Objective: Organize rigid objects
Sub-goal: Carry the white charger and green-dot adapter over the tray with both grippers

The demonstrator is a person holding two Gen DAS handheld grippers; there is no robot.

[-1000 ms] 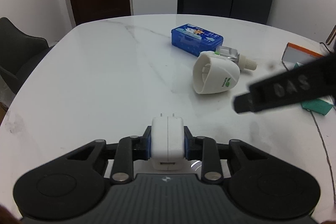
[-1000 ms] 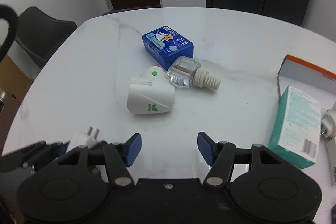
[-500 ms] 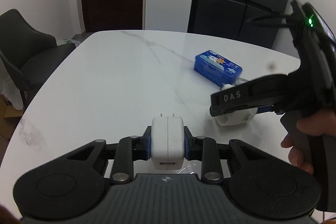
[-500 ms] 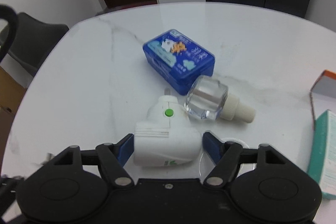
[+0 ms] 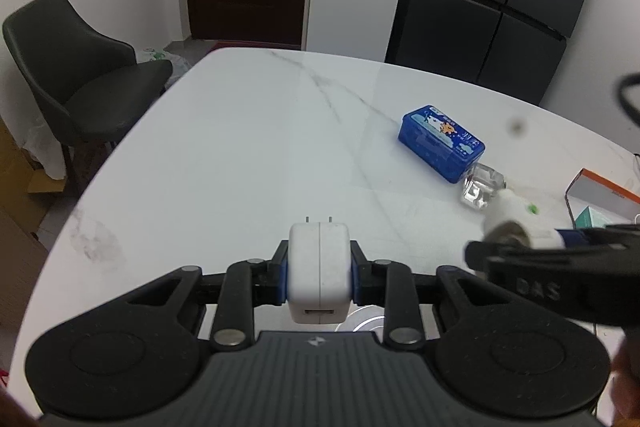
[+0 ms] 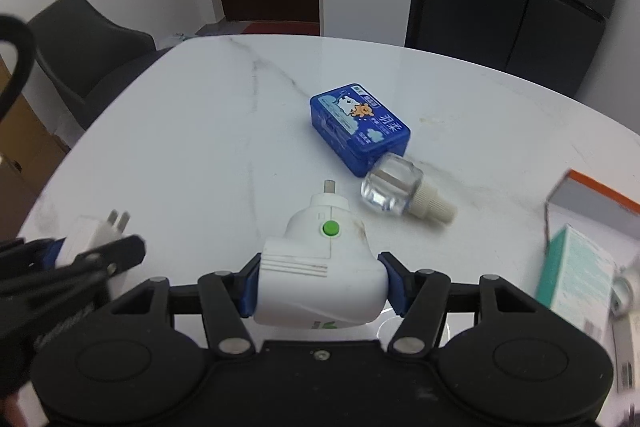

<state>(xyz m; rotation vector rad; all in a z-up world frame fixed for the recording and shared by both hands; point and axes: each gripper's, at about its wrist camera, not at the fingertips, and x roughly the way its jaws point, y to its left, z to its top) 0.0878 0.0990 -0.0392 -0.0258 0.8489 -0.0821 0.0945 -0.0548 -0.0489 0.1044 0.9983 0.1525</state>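
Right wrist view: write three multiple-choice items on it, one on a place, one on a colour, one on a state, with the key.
1. Where does the clear bottle lie?
A. against the near end of the blue tin
B. on the chair
C. inside the teal box

2. What colour is the button on the white plug-in device?
A. red
B. green
C. yellow

3. What state is the right gripper in?
A. open over the bare table
B. shut on nothing
C. shut on the white plug-in device

Key:
1 A, the bottle's clear body meets the tin's near corner on the table.
2 B, a green round button sits on its top face.
3 C, both blue pads press the device's sides.
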